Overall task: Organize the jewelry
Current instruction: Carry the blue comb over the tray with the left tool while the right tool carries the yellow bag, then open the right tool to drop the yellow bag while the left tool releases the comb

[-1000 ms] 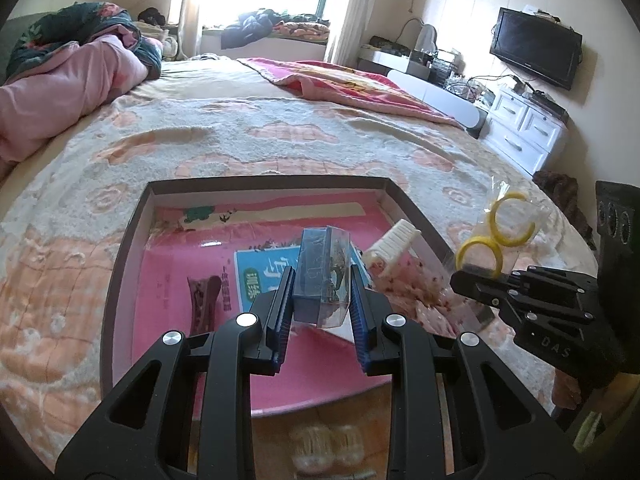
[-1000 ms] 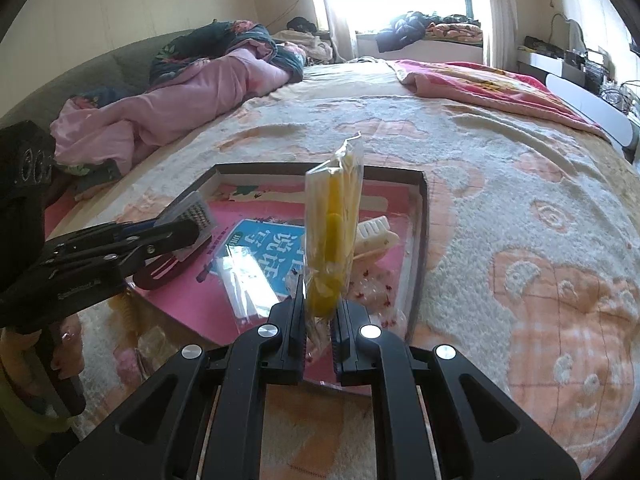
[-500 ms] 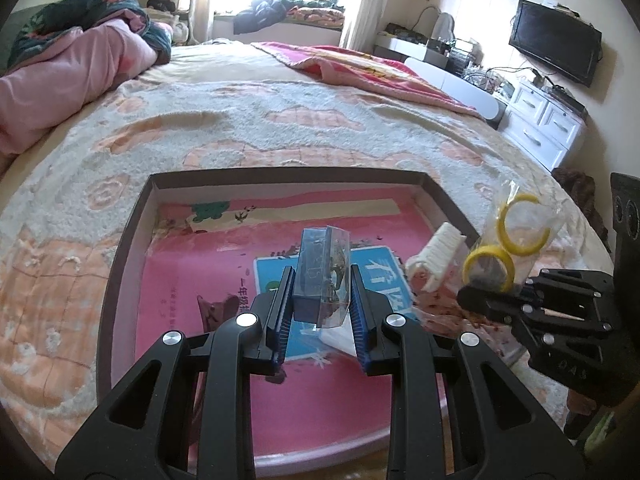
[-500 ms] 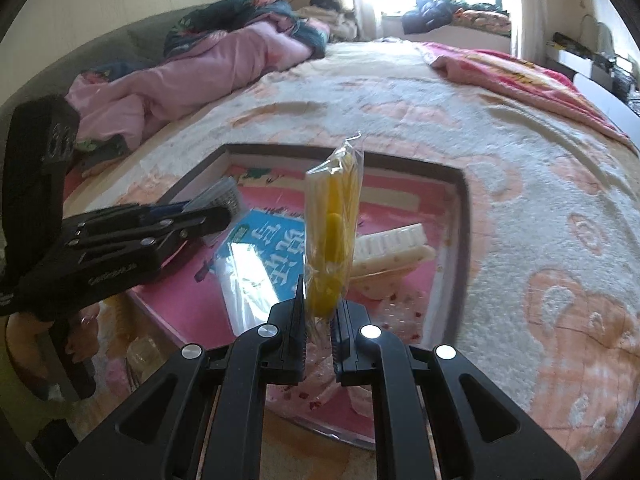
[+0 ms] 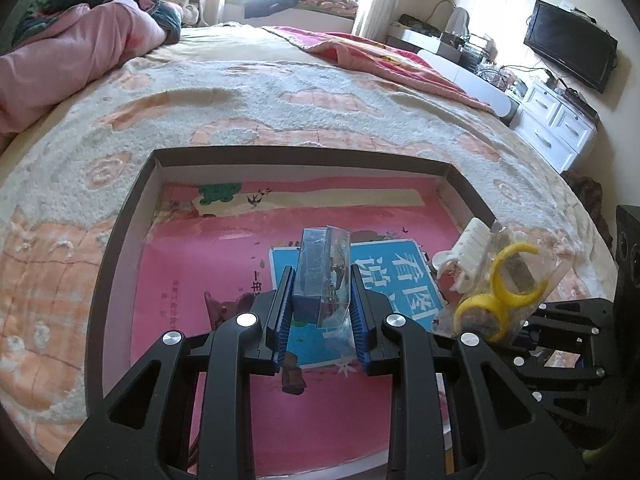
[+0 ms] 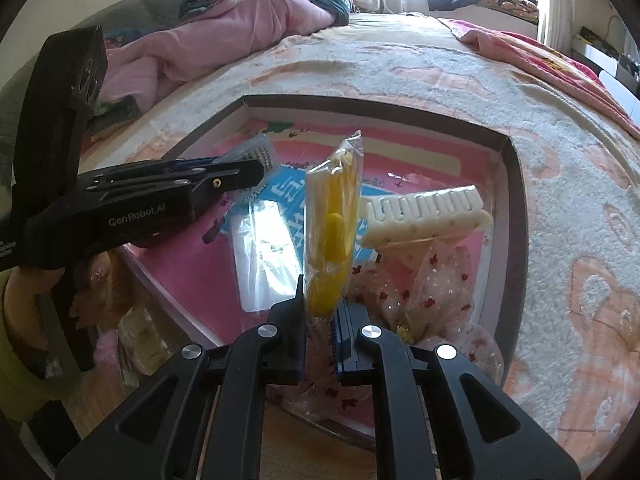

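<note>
My left gripper [image 5: 320,284] is shut on a small clear plastic case [image 5: 325,268] with dark jewelry inside, held over the pink-lined box [image 5: 120,248]. My right gripper [image 6: 320,300] is shut on a clear bag of yellow rings [image 6: 334,216], upright above the box's near right part. In the left wrist view that bag [image 5: 504,284] hangs at the right, over the box's right side. The left gripper [image 6: 240,172] shows in the right wrist view too, coming in from the left with the case [image 6: 256,152] at its tip.
Inside the box lie a white comb clip [image 6: 424,216], a blue printed card [image 5: 384,272], a clear packet [image 6: 268,256], a brown hair clip [image 5: 224,304] and a red-dotted clear bag [image 6: 424,280]. The box sits on a patterned bedspread [image 5: 280,100]. Pink bedding [image 5: 60,56] is piled far left.
Both grippers have sunk closer over the box with their loads still held. The bag of yellow rings has shifted from beyond the box's right wall to over its right side.
</note>
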Motion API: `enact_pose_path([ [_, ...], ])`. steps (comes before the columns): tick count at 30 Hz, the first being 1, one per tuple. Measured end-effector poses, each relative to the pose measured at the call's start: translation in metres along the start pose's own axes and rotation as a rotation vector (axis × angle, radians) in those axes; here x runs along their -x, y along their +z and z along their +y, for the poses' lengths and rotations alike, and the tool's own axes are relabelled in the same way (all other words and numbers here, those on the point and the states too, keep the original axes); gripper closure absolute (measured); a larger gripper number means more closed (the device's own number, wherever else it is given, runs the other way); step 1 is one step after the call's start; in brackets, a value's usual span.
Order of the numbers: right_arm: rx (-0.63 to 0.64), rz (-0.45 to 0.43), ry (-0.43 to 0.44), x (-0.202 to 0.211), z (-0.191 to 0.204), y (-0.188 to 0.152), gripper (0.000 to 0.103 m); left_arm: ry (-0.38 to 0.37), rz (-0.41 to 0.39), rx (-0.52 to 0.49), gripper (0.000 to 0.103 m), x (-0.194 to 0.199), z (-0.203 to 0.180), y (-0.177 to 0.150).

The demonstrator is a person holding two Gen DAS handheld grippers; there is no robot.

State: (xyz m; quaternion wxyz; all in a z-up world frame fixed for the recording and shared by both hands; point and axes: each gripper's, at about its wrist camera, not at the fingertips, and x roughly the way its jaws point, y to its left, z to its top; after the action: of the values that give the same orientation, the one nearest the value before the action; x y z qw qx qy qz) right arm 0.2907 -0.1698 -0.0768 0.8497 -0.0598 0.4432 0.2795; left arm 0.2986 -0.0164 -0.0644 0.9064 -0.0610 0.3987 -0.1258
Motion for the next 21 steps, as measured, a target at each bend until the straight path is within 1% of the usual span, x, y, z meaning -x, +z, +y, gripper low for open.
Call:
enact_pose_path([
  [6, -0.003, 0.002, -0.005, 0.001, 0.000, 0.000, 0.091, 0.004, 0.003, 0.009, 0.084, 0.001, 0.002, -0.003],
  [9, -0.012, 0.000, -0.003, 0.003, -0.001, 0.000, 0.084, 0.006, 0.006, 0.013, 0.084, 0.001, 0.003, -0.006],
  [11, -0.019, -0.004, -0.003, 0.005, -0.002, -0.001, 0.077, 0.008, 0.007, 0.013, 0.084, 0.002, 0.003, -0.006],
  [15, -0.026, -0.006, 0.001, 0.007, -0.001, -0.001, 0.073, 0.010, 0.003, 0.019, 0.084, 0.004, 0.004, -0.007],
  [17, -0.030, -0.010, 0.000, 0.009, -0.002, -0.001, 0.068, 0.012, 0.002, 0.020, 0.084, 0.004, 0.004, -0.007],
  [21, -0.037, -0.028, -0.004, 0.017, -0.003, -0.001, 0.061, 0.014, -0.009, 0.027, 0.084, 0.007, 0.005, -0.007],
])
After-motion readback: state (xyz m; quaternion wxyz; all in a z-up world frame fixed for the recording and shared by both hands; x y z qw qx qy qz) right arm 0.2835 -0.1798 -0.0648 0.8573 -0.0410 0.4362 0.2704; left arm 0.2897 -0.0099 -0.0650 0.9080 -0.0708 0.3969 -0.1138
